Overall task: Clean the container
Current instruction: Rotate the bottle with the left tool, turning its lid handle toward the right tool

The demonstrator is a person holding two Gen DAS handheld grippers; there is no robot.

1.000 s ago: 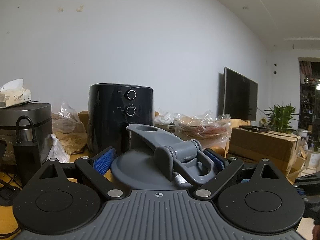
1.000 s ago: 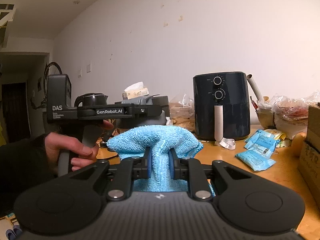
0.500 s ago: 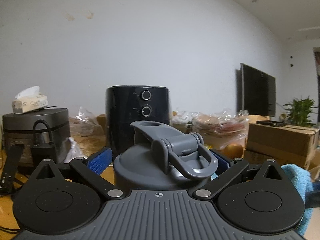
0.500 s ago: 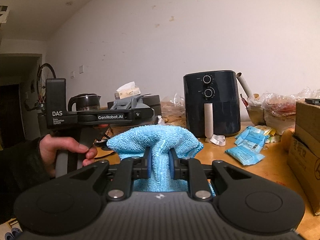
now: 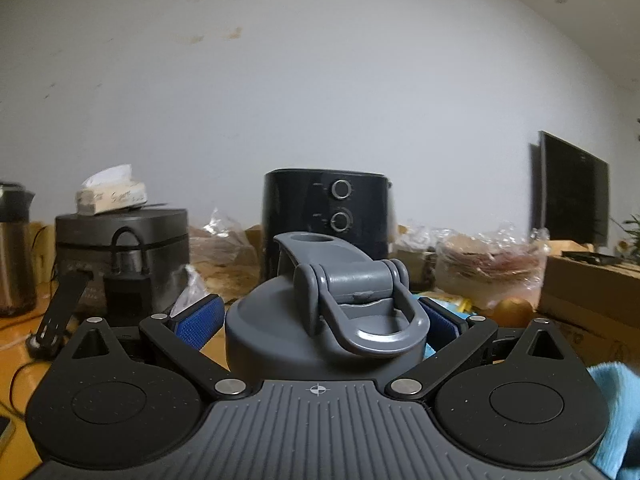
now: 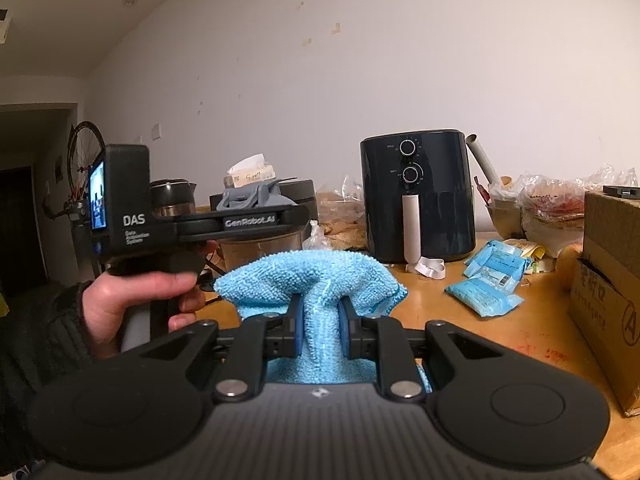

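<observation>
Cluttering wooden table (image 6: 520, 320): air fryer (image 6: 418, 196); right claw (image 6: 319, 326) clenching cloth (image 6: 308, 280), left claw (image 5: 320, 318) clamping bottle (image 5: 320, 320).

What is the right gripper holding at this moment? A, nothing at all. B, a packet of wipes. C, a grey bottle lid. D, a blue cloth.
D: in the right wrist view the right gripper has its pads pinched on a bunched blue cloth, while the grey-lidded container sits between the left gripper's fingers.
</observation>
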